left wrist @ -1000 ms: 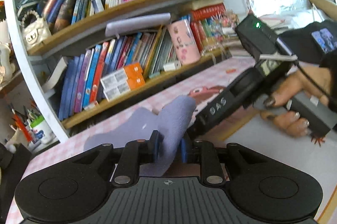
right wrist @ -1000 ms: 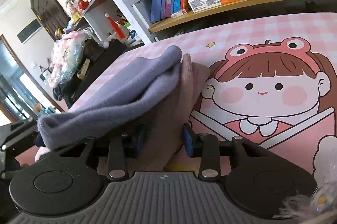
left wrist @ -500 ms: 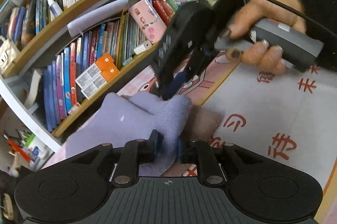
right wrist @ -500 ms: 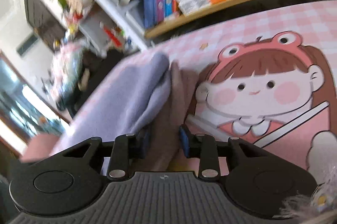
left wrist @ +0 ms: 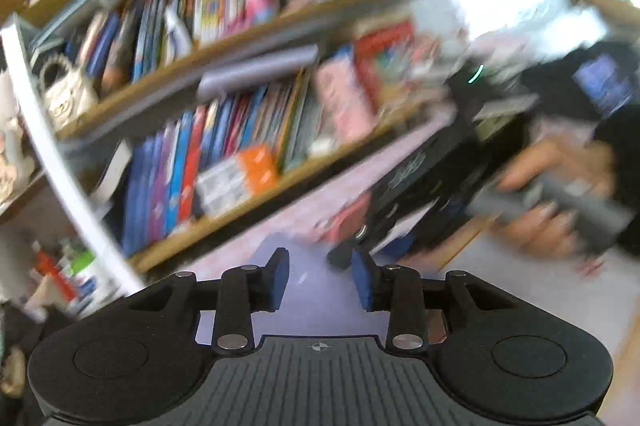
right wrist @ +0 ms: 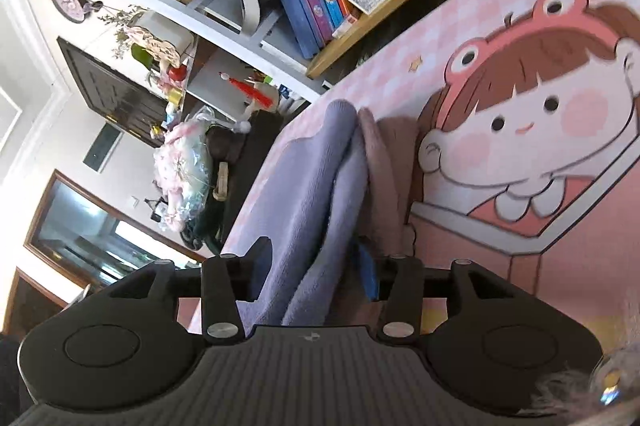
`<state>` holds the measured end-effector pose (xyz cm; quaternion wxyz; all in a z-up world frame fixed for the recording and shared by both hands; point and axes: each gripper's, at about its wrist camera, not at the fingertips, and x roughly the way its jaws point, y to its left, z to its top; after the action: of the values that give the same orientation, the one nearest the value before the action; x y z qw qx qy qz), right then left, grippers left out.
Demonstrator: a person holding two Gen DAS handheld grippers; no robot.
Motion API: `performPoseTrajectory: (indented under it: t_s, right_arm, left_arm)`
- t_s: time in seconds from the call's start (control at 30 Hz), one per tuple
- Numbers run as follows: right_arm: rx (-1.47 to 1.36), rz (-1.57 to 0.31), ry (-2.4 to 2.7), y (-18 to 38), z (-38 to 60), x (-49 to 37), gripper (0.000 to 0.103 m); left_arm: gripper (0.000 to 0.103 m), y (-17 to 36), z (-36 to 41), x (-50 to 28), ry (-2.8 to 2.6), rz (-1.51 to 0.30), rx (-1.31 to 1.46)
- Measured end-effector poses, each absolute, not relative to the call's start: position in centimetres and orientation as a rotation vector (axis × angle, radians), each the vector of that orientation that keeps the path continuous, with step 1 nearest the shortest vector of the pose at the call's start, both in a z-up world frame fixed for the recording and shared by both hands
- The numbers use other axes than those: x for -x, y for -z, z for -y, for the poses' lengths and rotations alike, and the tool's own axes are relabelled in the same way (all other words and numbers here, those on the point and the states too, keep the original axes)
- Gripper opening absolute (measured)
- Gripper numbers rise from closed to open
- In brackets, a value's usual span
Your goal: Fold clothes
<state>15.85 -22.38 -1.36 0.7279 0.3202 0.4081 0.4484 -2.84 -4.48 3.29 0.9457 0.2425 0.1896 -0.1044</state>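
A lavender knit garment (right wrist: 304, 201) lies folded on the pink table, with a dusty-pink garment (right wrist: 390, 161) beside and under it. In the right wrist view my right gripper (right wrist: 316, 272) has its jaws spread, and the lavender folds lie loosely between them. In the blurred left wrist view my left gripper (left wrist: 318, 278) is open just above flat lavender cloth (left wrist: 316, 302), holding nothing. The right gripper's body (left wrist: 416, 185) and the hand holding it show to the right, with fingers close to the left gripper's tips.
A curved bookshelf (left wrist: 240, 129) full of books and boxes stands along the table's far edge. The pink checked table mat (right wrist: 520, 129) carries a cartoon girl print. A cluttered corner with bags (right wrist: 188, 161) lies off the table's left end.
My left gripper has opened and let go of the lavender cloth, which now lies flat. My right gripper has opened wider, dropped beside the left one and tilted sharply.
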Motion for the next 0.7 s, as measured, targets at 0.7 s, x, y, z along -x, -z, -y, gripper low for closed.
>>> performPoseTrajectory:
  t_s: [0.7]
  right_arm:
    - [-1.003, -0.627, -0.899, -0.4, 25.2, -18.0, 0.050]
  left_arm:
    - [0.018, 0.0, 5.3, 2.9, 0.287, -0.506, -0.501]
